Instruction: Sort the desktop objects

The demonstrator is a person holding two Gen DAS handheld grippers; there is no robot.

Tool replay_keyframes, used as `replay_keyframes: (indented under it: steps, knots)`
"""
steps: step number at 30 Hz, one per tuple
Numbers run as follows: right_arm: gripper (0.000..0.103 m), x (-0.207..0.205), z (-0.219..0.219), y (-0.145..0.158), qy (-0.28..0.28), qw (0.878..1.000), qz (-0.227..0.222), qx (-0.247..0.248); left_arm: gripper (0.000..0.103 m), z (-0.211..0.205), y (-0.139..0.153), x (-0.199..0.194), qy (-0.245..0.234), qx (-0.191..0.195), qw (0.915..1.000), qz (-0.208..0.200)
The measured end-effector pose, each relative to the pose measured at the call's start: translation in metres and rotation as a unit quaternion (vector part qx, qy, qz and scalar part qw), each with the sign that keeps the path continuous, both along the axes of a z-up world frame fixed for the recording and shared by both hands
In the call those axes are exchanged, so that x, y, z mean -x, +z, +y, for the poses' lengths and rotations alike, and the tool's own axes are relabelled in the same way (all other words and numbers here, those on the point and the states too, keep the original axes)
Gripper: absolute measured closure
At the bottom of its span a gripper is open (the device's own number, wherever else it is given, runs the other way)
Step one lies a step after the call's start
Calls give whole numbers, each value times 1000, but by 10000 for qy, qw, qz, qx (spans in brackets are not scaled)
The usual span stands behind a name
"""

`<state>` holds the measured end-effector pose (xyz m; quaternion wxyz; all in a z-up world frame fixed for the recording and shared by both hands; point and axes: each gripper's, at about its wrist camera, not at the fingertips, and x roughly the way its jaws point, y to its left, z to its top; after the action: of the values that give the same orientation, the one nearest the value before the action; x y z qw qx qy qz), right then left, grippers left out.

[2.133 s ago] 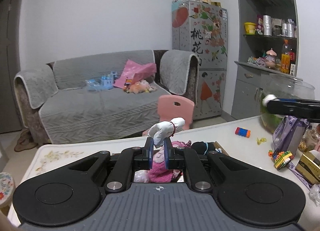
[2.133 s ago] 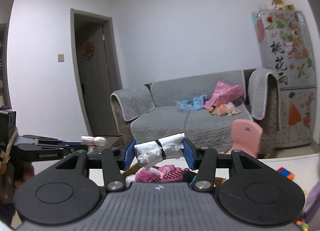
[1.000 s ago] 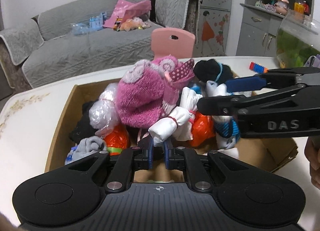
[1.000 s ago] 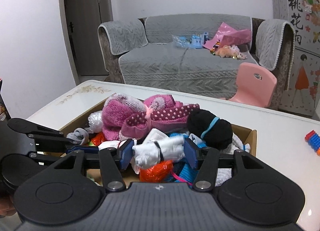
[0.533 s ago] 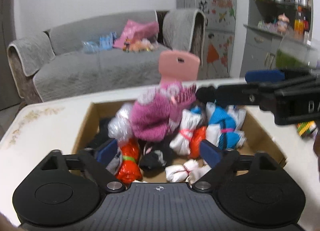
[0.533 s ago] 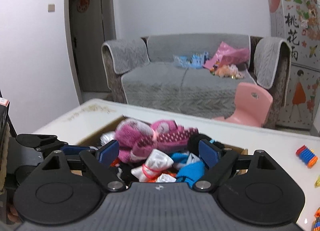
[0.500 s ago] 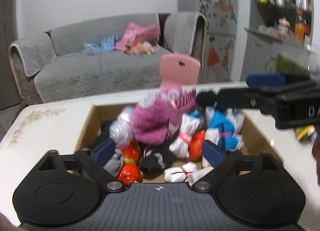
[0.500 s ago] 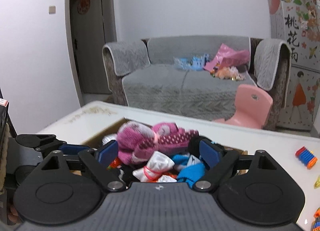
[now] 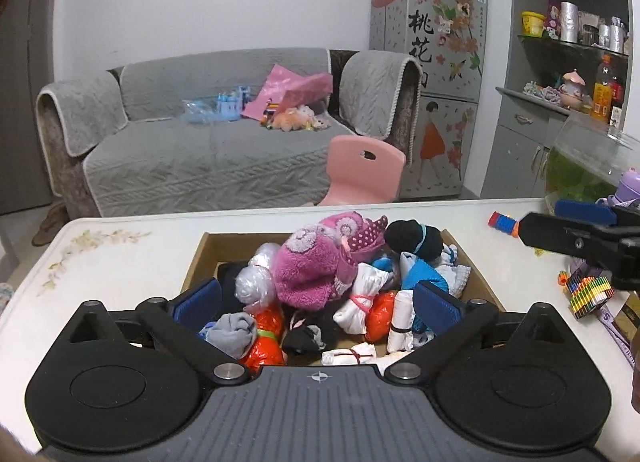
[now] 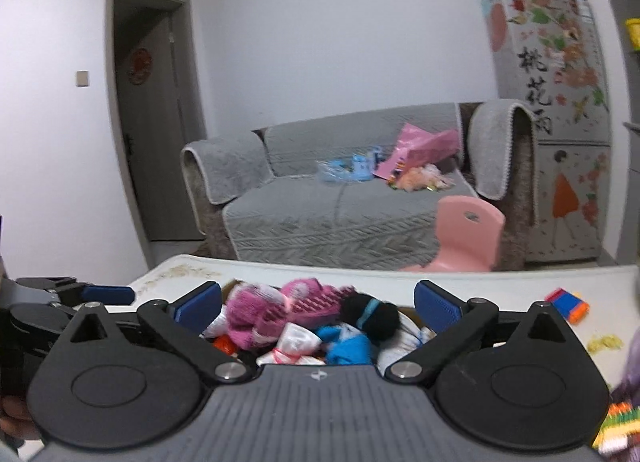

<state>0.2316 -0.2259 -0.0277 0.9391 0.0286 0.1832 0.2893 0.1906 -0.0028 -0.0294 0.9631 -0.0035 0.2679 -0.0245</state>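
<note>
cardboard box [image 9: 202, 252] on white table [image 9: 120, 246], stuffed with sock bundles, pink hat [image 9: 316, 266] on top. left gripper [image 9: 316, 304] and right gripper [image 10: 316, 304] both spread wide, empty, above box. fridge [image 9: 430, 27] reads "桃花".

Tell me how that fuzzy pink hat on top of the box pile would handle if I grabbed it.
The fuzzy pink hat looks plush, so it would likely squash and flop. It probably weighs little. Perched atop bundles in the cardboard box, lifting it may shift neighbours.
</note>
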Motion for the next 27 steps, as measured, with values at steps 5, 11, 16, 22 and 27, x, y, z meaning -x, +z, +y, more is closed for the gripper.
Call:
replay_keyframes:
  steps: [5,11,16,22,27]
  knots:
    - [1,-4,1,-4,-89,9999,29,64,0,-1,0,3,36,-43,10000,-45]
    - [1,-7,1,-7,-171,9998,51,115,0,-1,-1,2,25,-83,9999,-82]
    - [1,-5,1,-10,-195,9997,70,138,0,-3,-2,3,31,-165,9998,-102]
    - [1,-3,1,-12,-188,9996,77,188,0,-2,-4,3,-8,-129,9999,-61]
    - [1,-3,2,-14,-152,9995,114,240,0,-3,-6,2,28,-224,9997,-49]
